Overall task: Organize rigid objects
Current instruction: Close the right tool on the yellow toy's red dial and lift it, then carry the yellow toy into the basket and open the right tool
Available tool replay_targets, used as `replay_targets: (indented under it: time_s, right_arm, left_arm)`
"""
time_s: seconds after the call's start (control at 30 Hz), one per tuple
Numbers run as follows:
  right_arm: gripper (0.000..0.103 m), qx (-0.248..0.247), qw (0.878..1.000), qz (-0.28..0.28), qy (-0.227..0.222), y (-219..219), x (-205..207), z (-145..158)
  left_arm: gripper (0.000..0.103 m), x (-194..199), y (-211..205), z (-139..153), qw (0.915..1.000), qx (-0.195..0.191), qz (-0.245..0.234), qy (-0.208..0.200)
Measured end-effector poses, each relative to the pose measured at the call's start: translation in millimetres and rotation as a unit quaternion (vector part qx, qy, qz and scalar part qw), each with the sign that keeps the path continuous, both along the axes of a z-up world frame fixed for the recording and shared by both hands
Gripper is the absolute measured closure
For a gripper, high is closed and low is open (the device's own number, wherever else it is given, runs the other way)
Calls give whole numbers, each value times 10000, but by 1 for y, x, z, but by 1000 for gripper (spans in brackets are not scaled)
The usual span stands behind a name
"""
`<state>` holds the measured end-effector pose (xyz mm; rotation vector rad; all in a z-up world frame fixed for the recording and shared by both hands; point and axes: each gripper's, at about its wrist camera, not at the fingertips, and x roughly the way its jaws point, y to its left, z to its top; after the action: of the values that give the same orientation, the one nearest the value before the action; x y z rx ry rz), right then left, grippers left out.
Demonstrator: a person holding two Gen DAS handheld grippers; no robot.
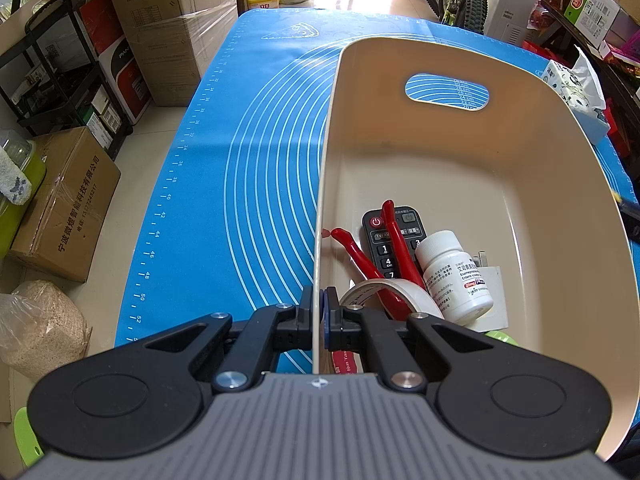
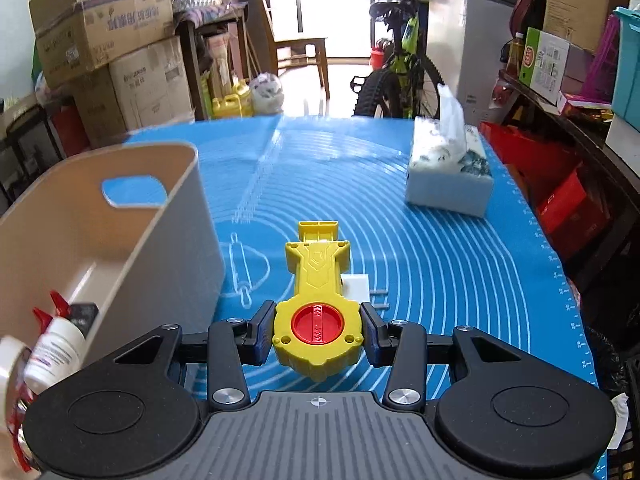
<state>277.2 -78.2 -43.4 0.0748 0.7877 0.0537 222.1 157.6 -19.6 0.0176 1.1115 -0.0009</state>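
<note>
My left gripper is shut on the left wall of a beige plastic basket. Inside the basket lie a black remote, red-handled pliers, a white pill bottle, a tape roll and a white plug. My right gripper is shut on a yellow toy launcher with a red dial, held just above the blue mat, right of the basket. A small white plug lies on the mat beneath the toy.
A tissue box stands on the mat at the far right. Cardboard boxes line the floor on the left. A bicycle and shelves with boxes stand beyond the table.
</note>
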Motion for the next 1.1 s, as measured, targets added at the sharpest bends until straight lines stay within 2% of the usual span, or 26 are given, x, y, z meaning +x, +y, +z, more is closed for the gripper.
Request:
replay_targets:
  time_s: [0.3,0.5,0.73,1.1]
  right_arm:
    - [55,264,9973,-20,-678,0,-16,41]
    - [54,382,9937,329,-999,22,-29,64]
    - [54,423,9892,997,-992,63,-39,72]
    - [54,142,9794,1917,-622,120,-50,57]
  left_arm:
    - [98,0,0,0,10000,6,-1,1]
    - [97,0,0,1,10000,20,-4,-1]
    - [98,-1,0,1,10000,20,-5,-1]
    - [98,0,1,1,10000,17,-5,0]
